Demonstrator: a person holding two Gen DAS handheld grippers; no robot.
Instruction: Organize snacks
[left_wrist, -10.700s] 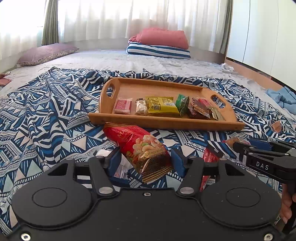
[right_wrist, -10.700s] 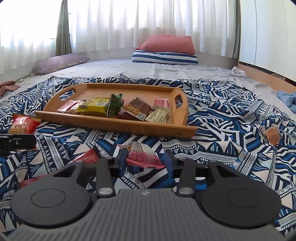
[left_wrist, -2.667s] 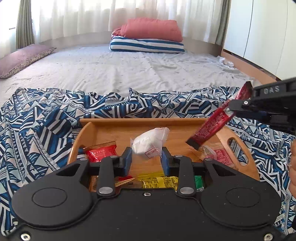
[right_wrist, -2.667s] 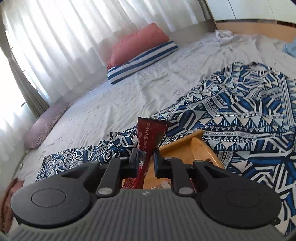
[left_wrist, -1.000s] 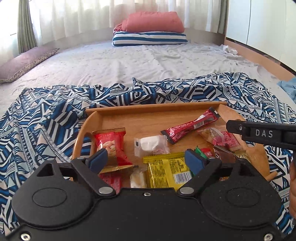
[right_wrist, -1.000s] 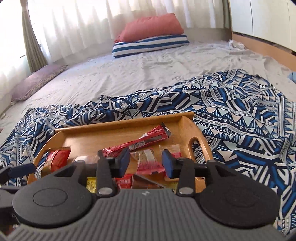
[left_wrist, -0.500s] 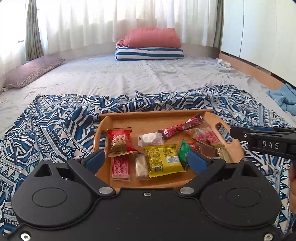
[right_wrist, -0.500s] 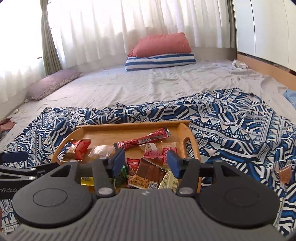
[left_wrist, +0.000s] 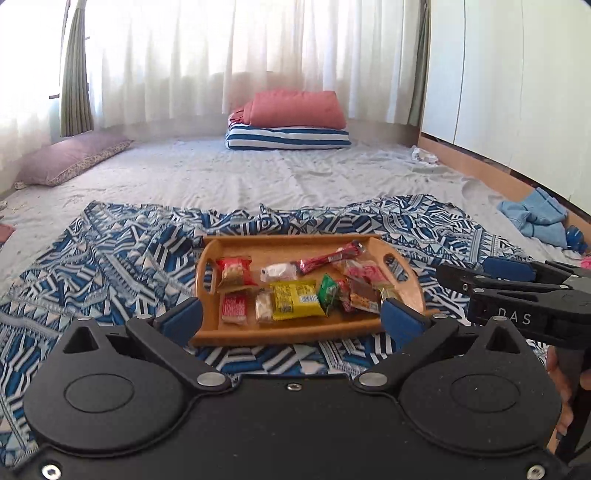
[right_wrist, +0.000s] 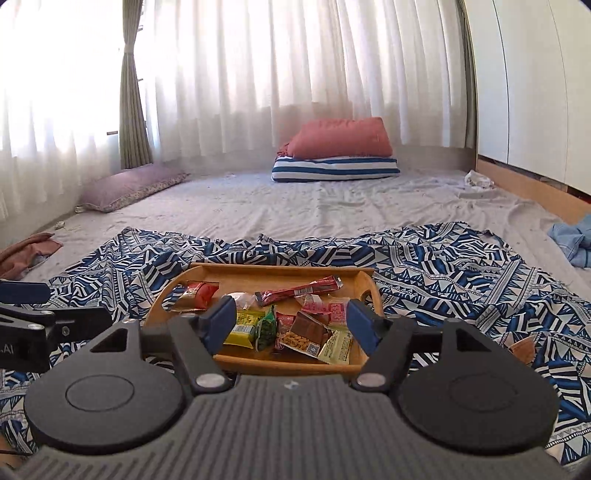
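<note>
snack tray (left_wrist: 410, 280) ahead of both empty, spread tongs (left_wrist: 291, 319)

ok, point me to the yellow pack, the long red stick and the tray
yellow pack (left_wrist: 294, 300), left wrist view, middle of its face
red stick (left_wrist: 330, 257), left wrist view, mid-length
tray (left_wrist: 284, 336), left wrist view, near rim

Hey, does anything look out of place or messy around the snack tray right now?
Mostly tidy. The snacks all lie inside the wooden tray, though the packets at its right end overlap in a loose pile. One small orange-brown scrap lies on the patterned blanket right of the tray; what it is I cannot tell.
</note>
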